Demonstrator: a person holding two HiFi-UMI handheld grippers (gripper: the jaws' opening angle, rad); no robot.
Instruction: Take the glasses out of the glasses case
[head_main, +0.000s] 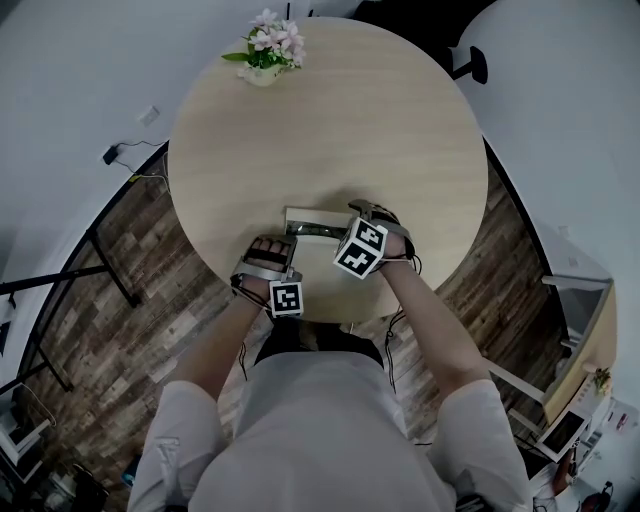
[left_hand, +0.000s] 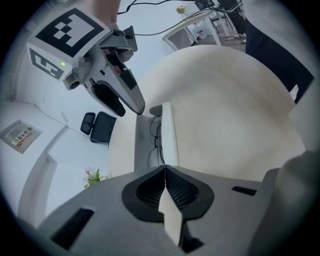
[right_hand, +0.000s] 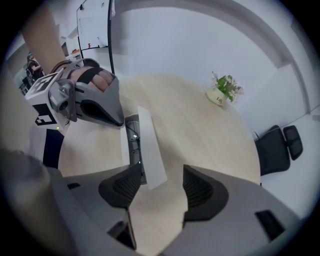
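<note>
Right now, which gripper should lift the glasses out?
Probably right. The right gripper is open at the pale rectangular glasses case, where the thin dark-framed glasses lie; the left gripper is shut on the case's lid.

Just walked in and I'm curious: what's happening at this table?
A person at the round table works with two handheld grippers. The left gripper is shut on an edge of the open glasses case. The right gripper, jaws apart, sits at its other end. The glasses lie inside.
</note>
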